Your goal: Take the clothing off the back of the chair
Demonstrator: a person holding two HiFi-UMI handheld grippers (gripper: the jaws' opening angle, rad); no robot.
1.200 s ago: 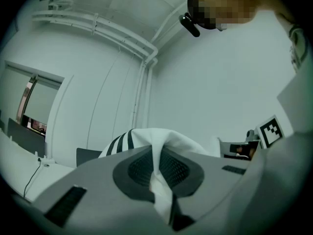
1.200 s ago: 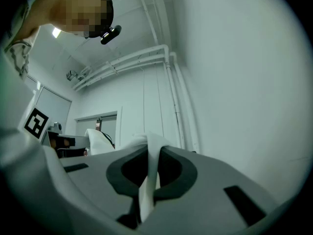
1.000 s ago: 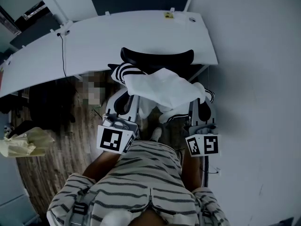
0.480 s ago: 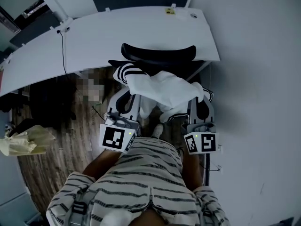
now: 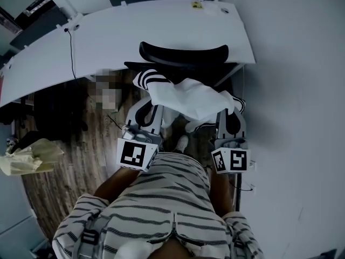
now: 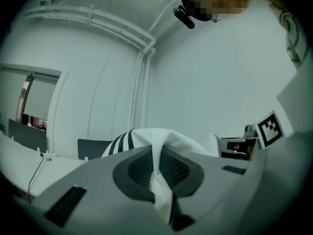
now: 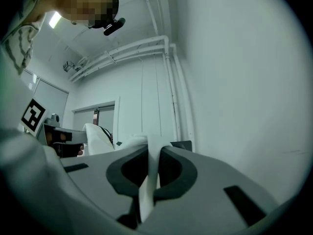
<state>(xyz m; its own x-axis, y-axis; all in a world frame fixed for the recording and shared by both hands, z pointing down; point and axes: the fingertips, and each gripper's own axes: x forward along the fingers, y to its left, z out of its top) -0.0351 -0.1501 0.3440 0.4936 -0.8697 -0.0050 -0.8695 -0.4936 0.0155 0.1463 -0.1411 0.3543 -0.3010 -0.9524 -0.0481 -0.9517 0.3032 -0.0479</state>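
A white garment (image 5: 190,99) with black-striped cuffs hangs stretched between my two grippers, just in front of the black chair back (image 5: 183,54). My left gripper (image 5: 146,114) is shut on its left edge; in the left gripper view the white cloth (image 6: 159,180) is pinched between the grey jaws, with a striped cuff (image 6: 122,142) beyond. My right gripper (image 5: 229,119) is shut on the right edge; in the right gripper view a fold of the garment (image 7: 149,180) runs between the closed jaws. The garment looks clear of the chair back.
A long white desk (image 5: 108,42) stands behind the chair, with a cable on its left part. A white wall fills the right side. A yellowish bag (image 5: 27,158) lies on the wooden floor at the left. My striped-shirted torso (image 5: 167,204) fills the bottom.
Both grippers have sunk a little with the garment held between them, and the cloth now hangs lower and nearer to me, away from the chair back.
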